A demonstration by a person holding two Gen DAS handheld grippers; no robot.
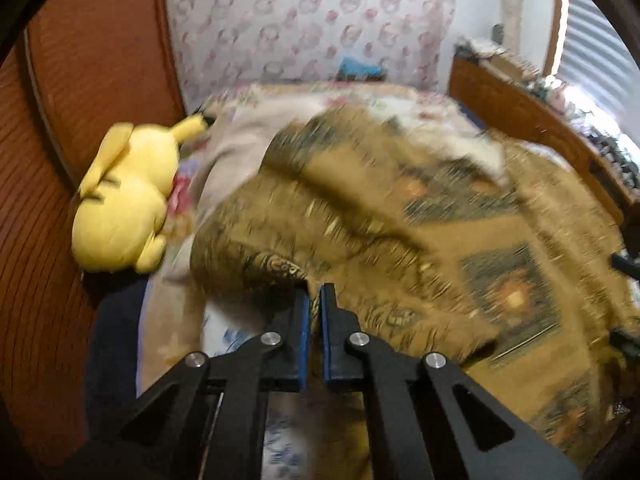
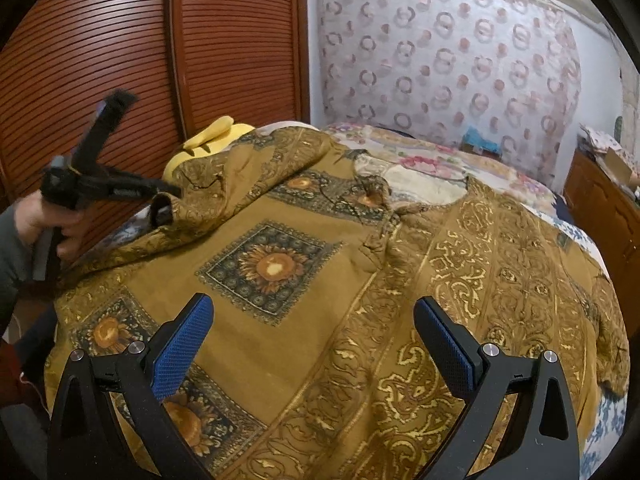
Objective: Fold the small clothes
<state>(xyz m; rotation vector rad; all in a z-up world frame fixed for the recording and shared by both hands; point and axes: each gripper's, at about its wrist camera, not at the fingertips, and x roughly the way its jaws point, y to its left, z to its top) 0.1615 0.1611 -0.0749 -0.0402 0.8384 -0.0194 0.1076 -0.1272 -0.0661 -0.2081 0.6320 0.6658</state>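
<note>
Filling the bottom of the right wrist view, the right gripper (image 2: 314, 344) hangs with its blue-padded fingers (image 2: 180, 348) spread wide apart, nothing between them, above the mustard garment (image 2: 360, 300). That garment, printed with sunflower squares and gold scrollwork bands, lies spread across most of the bed (image 2: 460, 152), covering the centre and right of the frame.

In the lower centre of the left wrist view, the left gripper (image 1: 315, 300) has its two fingers nearly together, pinched on an edge of the garment (image 1: 400, 240). The cloth there is blurred, so the exact part held is hard to name; from the right wrist view it looks like a sleeve end, raised at middle left where the gripper (image 2: 162, 200) and the person's hand (image 2: 44, 220) appear.

Further back, a yellow plush toy (image 1: 124, 208) lies at the left edge of the bed, against the red-brown slatted wardrobe doors (image 2: 120, 60). At the top of both frames hangs a pale cloth with ring patterns (image 2: 448, 60). A wooden cabinet (image 2: 600, 208) stands at far right.
</note>
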